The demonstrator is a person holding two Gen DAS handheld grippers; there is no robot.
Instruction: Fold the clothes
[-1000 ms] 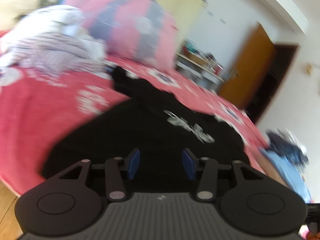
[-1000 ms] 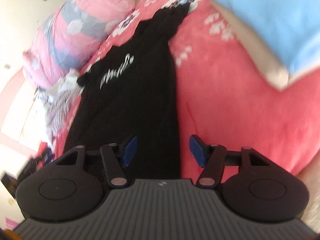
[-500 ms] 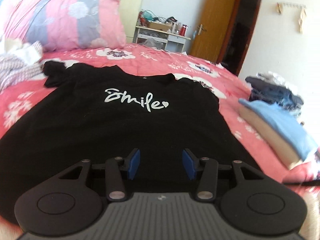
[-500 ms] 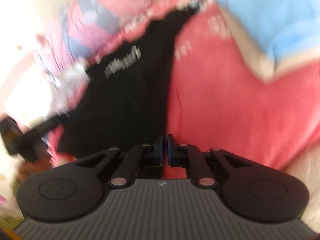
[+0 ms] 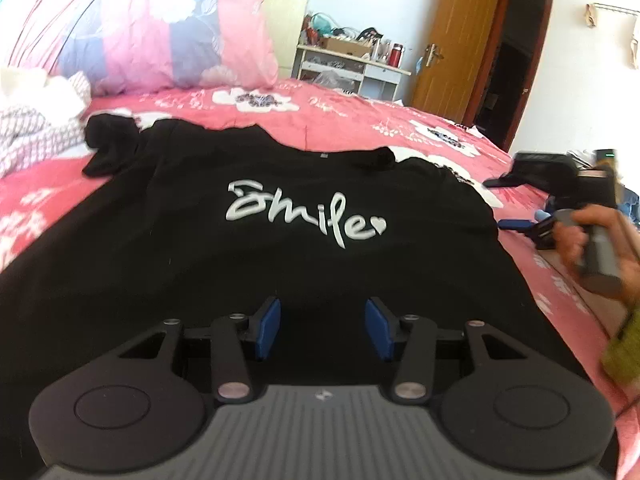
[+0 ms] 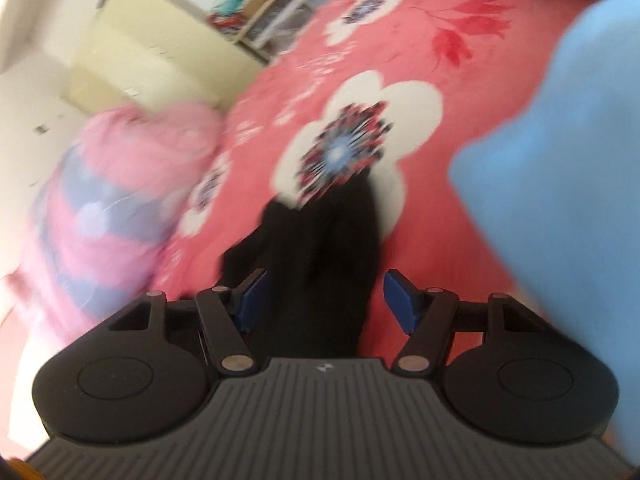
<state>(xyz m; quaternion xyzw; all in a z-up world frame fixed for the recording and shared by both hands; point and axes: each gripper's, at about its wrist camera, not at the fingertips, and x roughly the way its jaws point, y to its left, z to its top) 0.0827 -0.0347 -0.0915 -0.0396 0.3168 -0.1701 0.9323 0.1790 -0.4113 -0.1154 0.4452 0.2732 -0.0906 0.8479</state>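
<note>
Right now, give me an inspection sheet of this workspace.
Surface: pink floral bedspread, covering the bed.
Job's things: black T-shirt spread flat, print side up, "Smile" readable; its far left sleeve is bunched.
Clutter: checked and white clothes at far left; light blue folded cloth on the right; pink and grey rolled quilt at the head.
Grippers: left gripper open over the shirt's lower part; right gripper open, black fabric lying between its fingers, view blurred.
Cables: nothing seen.
Surroundings: white shelf unit with odds and ends, wooden door open.
</note>
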